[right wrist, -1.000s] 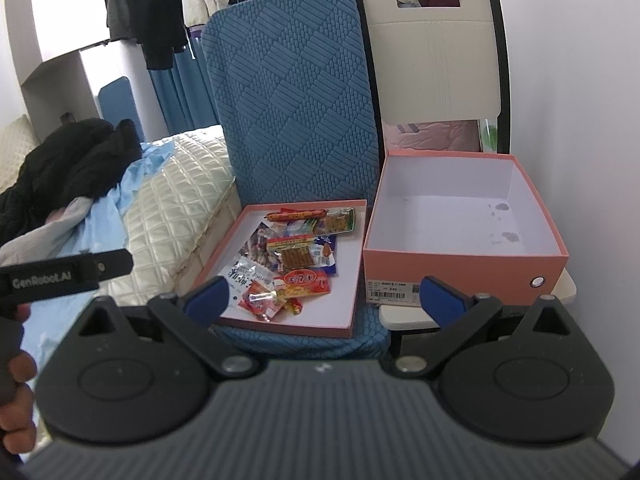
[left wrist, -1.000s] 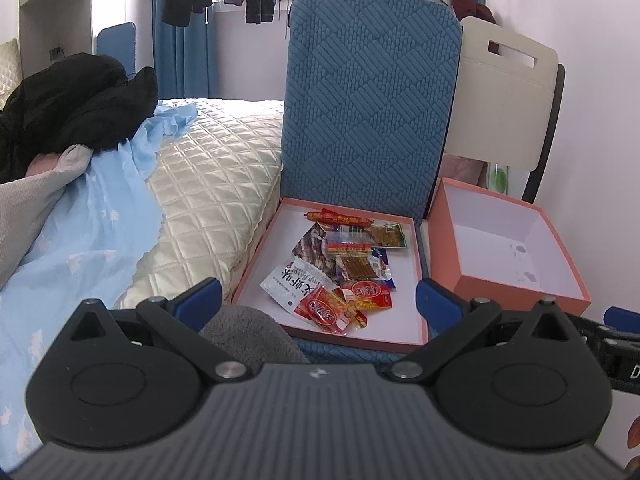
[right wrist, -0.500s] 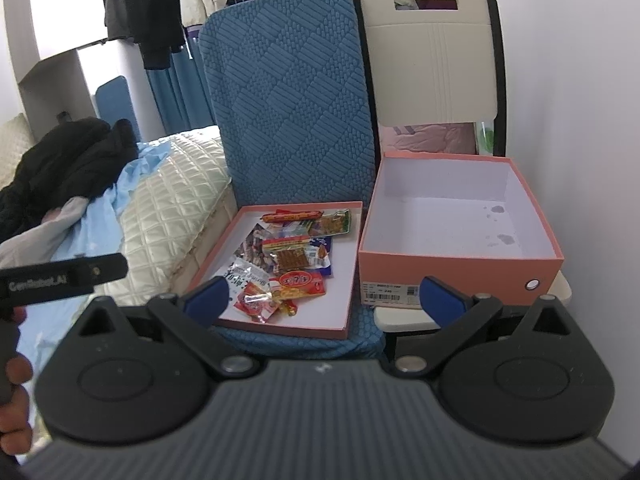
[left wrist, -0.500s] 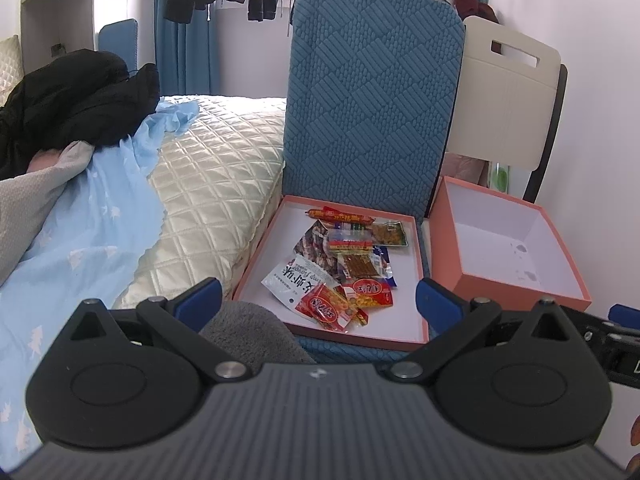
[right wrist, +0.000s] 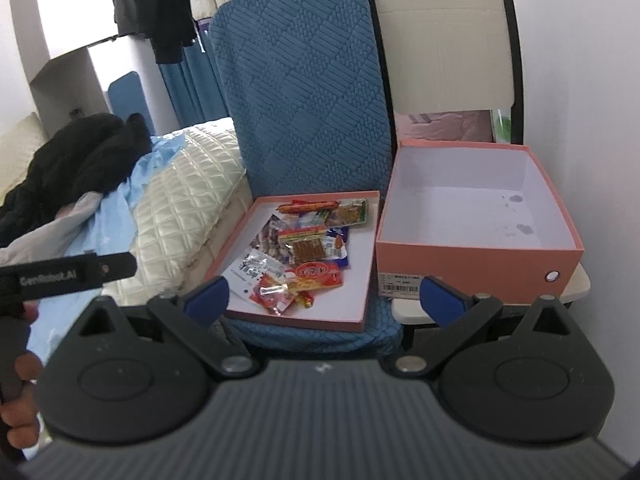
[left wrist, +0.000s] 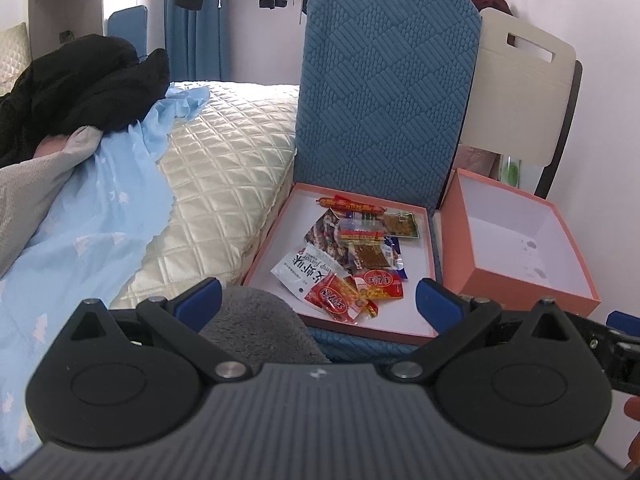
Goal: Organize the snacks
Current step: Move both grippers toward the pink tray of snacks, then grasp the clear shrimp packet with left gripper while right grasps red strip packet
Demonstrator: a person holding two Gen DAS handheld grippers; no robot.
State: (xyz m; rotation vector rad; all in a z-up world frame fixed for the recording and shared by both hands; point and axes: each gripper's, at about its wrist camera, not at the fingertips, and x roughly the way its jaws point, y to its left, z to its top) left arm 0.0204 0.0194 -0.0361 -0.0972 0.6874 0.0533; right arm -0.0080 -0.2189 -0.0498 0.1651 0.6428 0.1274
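Observation:
Several snack packets (left wrist: 352,256) (right wrist: 300,256) lie piled in a shallow pink box lid (left wrist: 416,320) (right wrist: 356,280) on a blue chair seat. To its right stands a deep pink box (left wrist: 516,268) (right wrist: 476,252), white inside and holding nothing. My left gripper (left wrist: 318,300) hangs open in front of the lid, short of the packets. My right gripper (right wrist: 326,294) is open too, in front of the gap between lid and box. Neither holds anything.
The blue chair back (left wrist: 384,100) rises behind the lid. A cream chair (right wrist: 444,36) carries the deep box against a white wall. A quilted bed (left wrist: 216,152) with a blue sheet and black clothes lies left. A grey fleece knee (left wrist: 256,324) sits below the left gripper.
Both grippers have drifted slightly closer to the chair and tilted a little; the snacks and boxes have not moved. Both stay open.

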